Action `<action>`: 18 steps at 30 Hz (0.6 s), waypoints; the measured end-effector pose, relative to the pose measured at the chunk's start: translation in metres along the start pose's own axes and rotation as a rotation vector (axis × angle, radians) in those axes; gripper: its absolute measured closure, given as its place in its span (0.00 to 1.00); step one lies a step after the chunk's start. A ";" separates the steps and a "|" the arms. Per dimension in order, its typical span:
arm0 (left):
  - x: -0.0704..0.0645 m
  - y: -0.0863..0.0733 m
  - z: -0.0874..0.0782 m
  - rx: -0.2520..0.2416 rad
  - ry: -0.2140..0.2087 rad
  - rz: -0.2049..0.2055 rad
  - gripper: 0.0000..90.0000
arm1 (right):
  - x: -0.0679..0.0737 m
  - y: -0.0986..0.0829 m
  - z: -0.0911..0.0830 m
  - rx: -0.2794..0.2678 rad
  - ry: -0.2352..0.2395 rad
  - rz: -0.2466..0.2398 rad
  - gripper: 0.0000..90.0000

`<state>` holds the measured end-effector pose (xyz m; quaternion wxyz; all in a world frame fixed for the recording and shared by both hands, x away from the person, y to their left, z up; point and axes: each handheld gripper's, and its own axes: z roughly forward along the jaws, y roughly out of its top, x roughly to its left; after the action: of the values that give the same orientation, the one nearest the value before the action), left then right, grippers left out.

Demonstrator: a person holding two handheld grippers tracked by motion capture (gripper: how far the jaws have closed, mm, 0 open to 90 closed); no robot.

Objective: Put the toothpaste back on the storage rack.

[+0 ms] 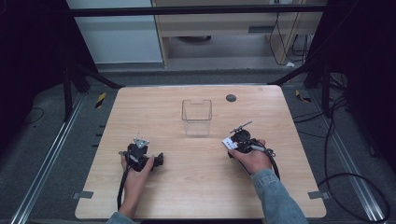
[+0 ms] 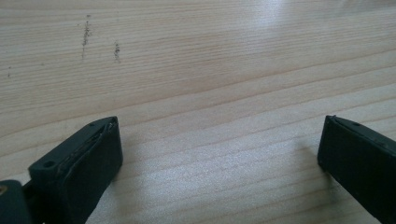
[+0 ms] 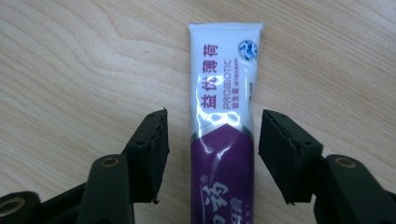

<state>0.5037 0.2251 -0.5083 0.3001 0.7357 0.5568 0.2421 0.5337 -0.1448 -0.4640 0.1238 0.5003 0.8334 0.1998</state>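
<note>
Right claw (image 3: pixel 212 140) open, jaws straddling a white-and-purple toothpaste tube (image 3: pixel 224 116) marked PROBIOTIC; neither jaw touches it, small gap each side. Tube lies flat on the desk (image 1: pixel 196 186), near and to the right front of the clear plastic container (image 1: pixel 196 117), its crimped end pointing away from the claw. Left claw (image 2: pixel 219 154) open wide, bare wood grain between its jaws; it rests low on the desk, left front of the container. Container stands upright.
</note>
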 end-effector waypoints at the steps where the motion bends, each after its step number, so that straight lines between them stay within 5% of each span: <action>1: 0.000 0.000 0.000 0.000 0.000 -0.001 0.00 | -0.003 0.003 0.002 0.007 -0.005 0.003 0.50; 18: 0.000 0.000 0.000 -0.001 0.000 -0.001 0.00 | -0.006 0.011 0.015 0.054 0.015 0.004 0.58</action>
<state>0.5037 0.2250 -0.5083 0.3004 0.7354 0.5570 0.2422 0.5512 -0.1423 -0.4727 0.1037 0.5036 0.8384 0.1811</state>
